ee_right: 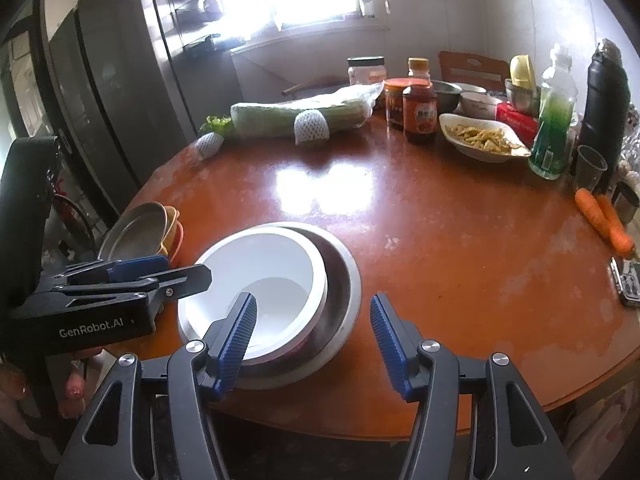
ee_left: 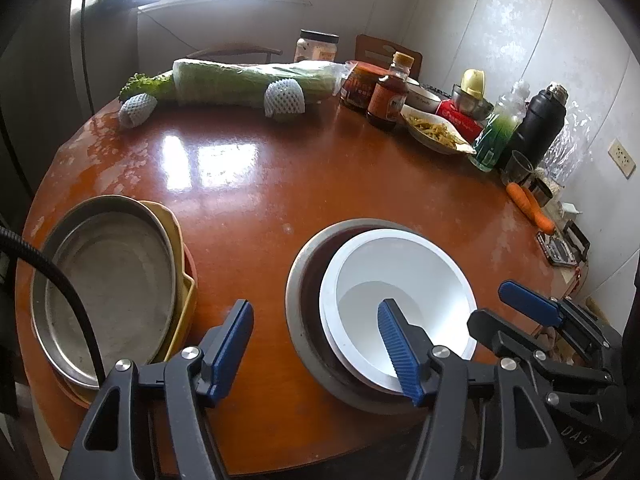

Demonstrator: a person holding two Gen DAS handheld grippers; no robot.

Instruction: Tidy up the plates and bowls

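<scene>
A white bowl (ee_left: 404, 280) sits nested inside a larger steel bowl (ee_left: 304, 280) near the table's front edge; both also show in the right wrist view, the white bowl (ee_right: 264, 264) and the steel bowl (ee_right: 344, 276). A steel plate (ee_left: 108, 280) lies on a stack of yellow and orange dishes (ee_left: 186, 276) at the left, also seen in the right wrist view (ee_right: 136, 232). My left gripper (ee_left: 316, 344) is open and empty, its right finger over the white bowl. My right gripper (ee_right: 312, 340) is open and empty, straddling the bowls' near rim.
The round brown table (ee_left: 248, 176) carries wrapped cabbage (ee_left: 248, 84), sauce jars (ee_left: 386, 96), a dish of food (ee_left: 436, 132), a green bottle (ee_left: 498, 132), a black flask (ee_left: 540, 120) and carrots (ee_left: 528, 204) along its back and right.
</scene>
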